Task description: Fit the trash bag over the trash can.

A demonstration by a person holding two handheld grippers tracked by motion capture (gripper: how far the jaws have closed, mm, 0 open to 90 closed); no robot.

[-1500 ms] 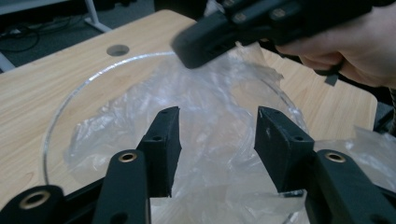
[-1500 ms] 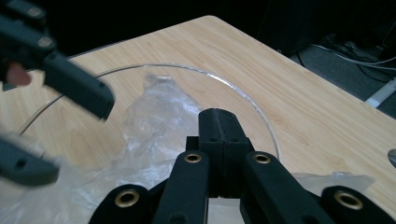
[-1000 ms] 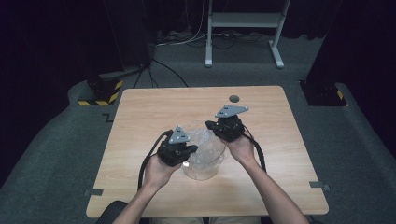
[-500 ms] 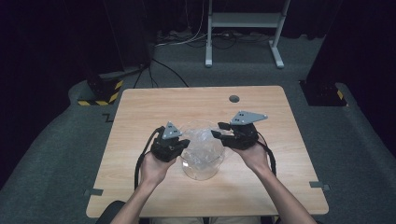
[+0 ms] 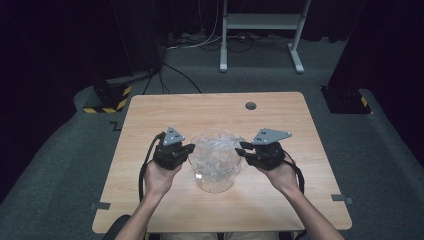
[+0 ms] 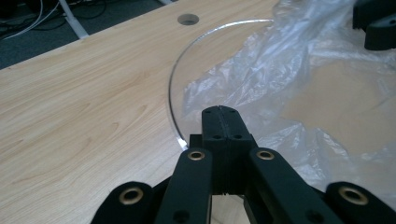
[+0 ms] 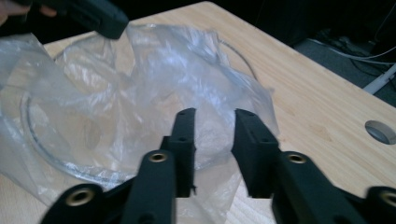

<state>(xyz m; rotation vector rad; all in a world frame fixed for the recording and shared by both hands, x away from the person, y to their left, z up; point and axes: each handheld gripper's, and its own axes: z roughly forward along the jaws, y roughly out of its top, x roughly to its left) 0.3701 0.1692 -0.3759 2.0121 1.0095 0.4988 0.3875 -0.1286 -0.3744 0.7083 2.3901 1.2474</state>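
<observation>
Grey carpet floor, dark walls, a white metal stand behind the wooden table

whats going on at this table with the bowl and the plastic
A person is lining a clear glass bowl on the wooden table with a thin clear plastic bag, one pair of tongs in each hand. The left tongs are shut at the bowl's left rim, seemingly pinching the plastic. The right tongs sit at the right rim, jaws apart after closing somewhat, with plastic between them.

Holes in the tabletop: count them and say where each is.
1. A round hole sits near the table's far edge, beyond the glass bowl; more may hide under the bowl.
</observation>
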